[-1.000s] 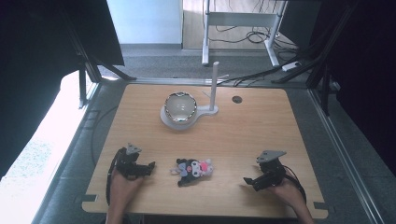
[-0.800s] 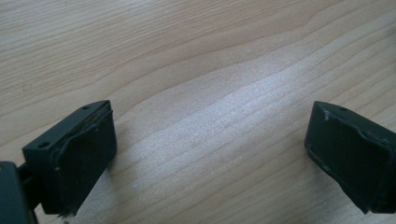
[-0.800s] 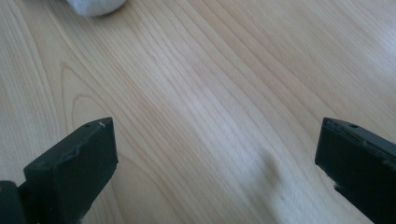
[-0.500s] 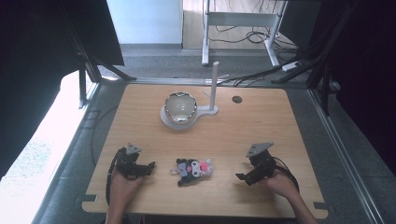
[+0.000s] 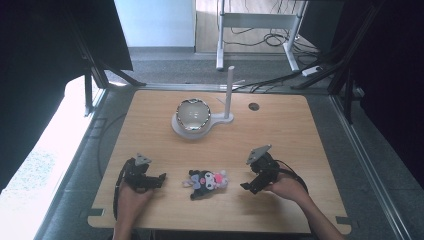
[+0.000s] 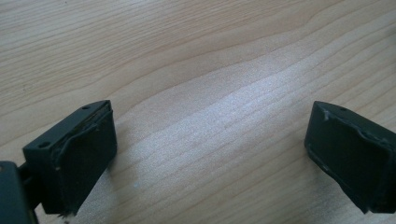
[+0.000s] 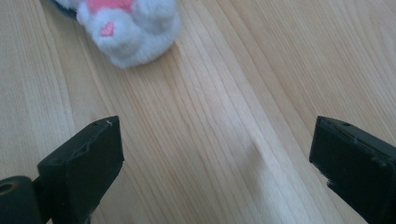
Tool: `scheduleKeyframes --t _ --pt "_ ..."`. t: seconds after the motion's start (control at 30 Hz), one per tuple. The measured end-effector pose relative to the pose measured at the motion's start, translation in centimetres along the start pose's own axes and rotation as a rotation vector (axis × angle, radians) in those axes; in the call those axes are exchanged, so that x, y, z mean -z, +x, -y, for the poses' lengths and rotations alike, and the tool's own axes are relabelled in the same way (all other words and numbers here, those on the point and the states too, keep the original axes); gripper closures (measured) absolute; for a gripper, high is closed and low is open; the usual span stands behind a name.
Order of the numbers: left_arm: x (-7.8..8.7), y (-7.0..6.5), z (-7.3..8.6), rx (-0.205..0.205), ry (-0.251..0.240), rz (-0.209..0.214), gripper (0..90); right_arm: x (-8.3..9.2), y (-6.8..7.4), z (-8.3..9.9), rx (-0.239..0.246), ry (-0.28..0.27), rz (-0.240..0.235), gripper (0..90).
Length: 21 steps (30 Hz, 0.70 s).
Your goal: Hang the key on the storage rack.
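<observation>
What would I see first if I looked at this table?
Probably the little plush toy, black, white and pink, lying near the front edge of the wooden table between the two grippers. The left gripper and the right gripper sit on either side of it, both with their jaws wide apart and nothing in them. Farther back, a shiny bowl stands on a white base with a thin white post.

No readable text, label, brand, number or sign anywhere in these views.
</observation>
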State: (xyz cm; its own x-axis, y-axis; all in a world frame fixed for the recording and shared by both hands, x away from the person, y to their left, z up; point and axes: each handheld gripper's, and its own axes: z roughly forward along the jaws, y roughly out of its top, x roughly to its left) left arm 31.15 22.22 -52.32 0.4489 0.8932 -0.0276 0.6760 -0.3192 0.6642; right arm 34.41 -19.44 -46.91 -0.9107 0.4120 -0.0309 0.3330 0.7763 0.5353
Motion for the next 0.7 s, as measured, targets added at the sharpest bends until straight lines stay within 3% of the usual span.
scheduleKeyframes --t 0.4,0.7 --pt "0.0 0.0 0.0 0.003 -0.001 0.002 2.4 -2.5 1.5 -4.4 0.184 0.106 -0.073 4.6" --pt "0.0 0.0 0.0 0.003 -0.001 0.002 2.4 -4.4 2.7 -7.2 0.285 0.191 -0.128 9.5"
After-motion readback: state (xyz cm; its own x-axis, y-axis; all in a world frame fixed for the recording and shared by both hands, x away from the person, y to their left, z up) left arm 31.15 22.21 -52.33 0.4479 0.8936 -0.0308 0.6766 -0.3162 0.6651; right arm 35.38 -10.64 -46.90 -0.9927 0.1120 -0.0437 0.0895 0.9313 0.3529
